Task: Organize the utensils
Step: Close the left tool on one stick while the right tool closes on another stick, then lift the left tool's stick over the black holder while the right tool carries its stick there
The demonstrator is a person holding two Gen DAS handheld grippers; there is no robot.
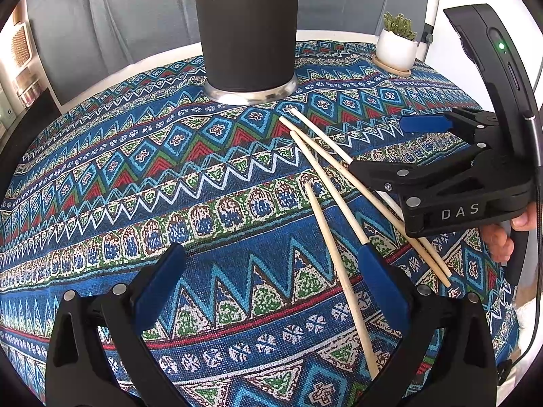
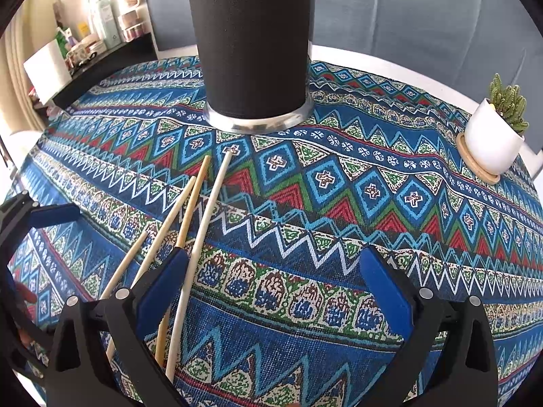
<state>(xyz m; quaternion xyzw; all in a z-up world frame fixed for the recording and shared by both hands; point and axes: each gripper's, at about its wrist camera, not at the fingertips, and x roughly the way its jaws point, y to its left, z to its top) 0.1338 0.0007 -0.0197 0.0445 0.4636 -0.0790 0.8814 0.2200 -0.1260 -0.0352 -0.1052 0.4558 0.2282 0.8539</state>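
Four wooden chopsticks [image 1: 339,264] were counted on the patterned cloth [image 1: 169,176] covering the bench [image 1: 451,78], lying loosely fanned with their tips toward one dark tumbler [image 1: 246,30] with a metal base. One small potted plant [image 1: 397,45] in a white pot on a round coaster stood near the far edge.

Two tongs were seen. The left tongs [image 1: 275,271] were spread wide above the cloth, nothing between them; one chopstick ran under the right-hand blue pad. The right tongs [image 2: 278,271] were likewise released and held nothing, their left pad lying over the bundle of sticks.

The top of the tumbler was cut off in both views, so its opening could not be seen. The near ends of the chopsticks were hidden beneath the tongs, and part of the sticks was covered in the left wrist view by the body of the right tool. Only fingertips [image 1: 499,240] of a hand showed.

Open cloth lay to the left of the sticks and between the tumbler and the plant; the bench edge curved close behind both.
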